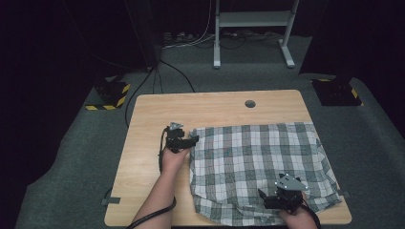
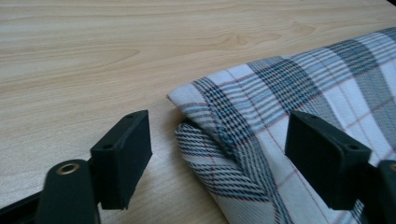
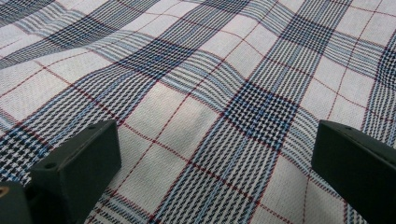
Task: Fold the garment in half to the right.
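Checked cloth [image 1: 258,167] spread on tabletop [image 1: 148,143]; left gripper [image 2: 219,149] jaws released astride its folded corner, right gripper [image 3: 215,172] jaws released over mid-cloth; risk: pinching only the top layer, fold slipping apart

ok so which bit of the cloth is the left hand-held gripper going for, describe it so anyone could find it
On the light wooden table lies a folded plaid cloth, white with grey-blue checks and thin red lines. Go to its far left corner, where the left hand-held gripper has its jaws either side, not yet pressing. Unlike the flat middle, this corner shows stacked folded layers with a rolled edge tucked beneath.
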`<state>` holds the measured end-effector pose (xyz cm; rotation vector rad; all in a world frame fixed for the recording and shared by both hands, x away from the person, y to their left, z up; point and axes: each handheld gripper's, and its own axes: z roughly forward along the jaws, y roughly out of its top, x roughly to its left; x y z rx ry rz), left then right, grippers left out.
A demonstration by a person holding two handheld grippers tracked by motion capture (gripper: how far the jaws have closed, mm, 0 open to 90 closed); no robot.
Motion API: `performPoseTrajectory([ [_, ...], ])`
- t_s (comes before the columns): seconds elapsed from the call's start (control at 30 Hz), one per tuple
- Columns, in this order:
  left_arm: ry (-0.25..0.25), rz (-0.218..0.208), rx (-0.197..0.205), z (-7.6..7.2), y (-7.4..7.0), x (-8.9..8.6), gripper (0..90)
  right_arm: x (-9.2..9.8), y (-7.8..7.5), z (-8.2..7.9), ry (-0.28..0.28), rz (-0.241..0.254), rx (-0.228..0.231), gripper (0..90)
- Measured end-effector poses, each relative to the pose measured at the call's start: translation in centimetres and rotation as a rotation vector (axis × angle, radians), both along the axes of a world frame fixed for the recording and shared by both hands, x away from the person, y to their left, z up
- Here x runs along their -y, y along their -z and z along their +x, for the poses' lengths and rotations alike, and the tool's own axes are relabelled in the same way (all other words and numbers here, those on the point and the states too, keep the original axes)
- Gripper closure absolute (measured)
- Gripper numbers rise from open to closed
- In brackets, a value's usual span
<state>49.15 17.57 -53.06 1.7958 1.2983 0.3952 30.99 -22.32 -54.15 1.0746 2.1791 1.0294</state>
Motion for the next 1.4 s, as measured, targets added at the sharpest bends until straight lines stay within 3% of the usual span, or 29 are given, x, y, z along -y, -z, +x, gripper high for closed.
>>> performPoseTrajectory([
  [0.2, -0.013, 0.011, -0.023, 0.8, 0.6, 0.4, 32.5, -0.1, 0.0, 0.0, -0.003, -0.011, -0.003, 1.3],
  [0.43, -0.011, 0.068, -0.025, 1.0, 0.8, 1.4, 41.8, -0.2, 0.0, 0.0, -0.003, -0.018, 0.002, 1.3],
  [0.5, -0.006, 0.1, -0.01, 0.8, 0.8, 1.8, 49.5, -0.2, 0.0, -0.1, -0.004, -0.022, 0.006, 1.3],
  [0.63, 0.0, 0.099, -0.009, 0.1, 0.9, 2.1, 65.9, -0.2, 0.0, -0.1, -0.009, -0.018, 0.011, 1.5],
  [0.7, -0.004, 0.106, -0.004, -0.1, 0.9, 2.3, 70.5, -0.2, 0.0, -0.1, 0.01, -0.019, 0.011, 1.9],
  [0.73, 0.006, 0.129, 0.009, -0.5, 0.9, 2.6, 71.8, -0.1, 0.0, -0.1, 0.009, -0.015, 0.01, 1.9],
  [0.87, 0.013, 0.127, 0.014, -0.7, 1.0, 2.5, 73.5, -0.1, -0.1, -0.2, 0.02, -0.012, 0.007, 2.0],
  [0.9, 0.013, 0.123, 0.012, -0.7, 1.0, 2.5, 73.7, -0.3, -0.3, -0.6, 0.009, -0.019, 0.033, 1.9],
  [1.03, 0.016, 0.117, 0.01, -0.7, 1.0, 2.5, 73.6, -0.7, -0.9, -1.4, 0.005, 0.006, 0.065, 1.8],
  [1.1, 0.029, 0.114, 0.009, -0.7, 1.0, 2.5, 73.0, -1.7, -2.0, -2.3, -0.003, 0.038, 0.1, 0.2],
  [1.17, 0.034, 0.11, 0.007, -0.8, 1.0, 2.4, 72.9, -2.0, -2.3, -2.5, 0.0, 0.049, 0.108, 0.1],
  [1.23, 0.034, 0.112, 0.009, -0.9, 1.0, 2.5, 72.5, -3.4, -3.4, -3.2, -0.014, 0.094, 0.119, 0.0],
  [1.4, 0.038, 0.112, 0.008, -1.1, 1.0, 2.4, 72.4, -5.4, -3.9, -3.7, -0.049, 0.088, 0.113, 0.4],
])
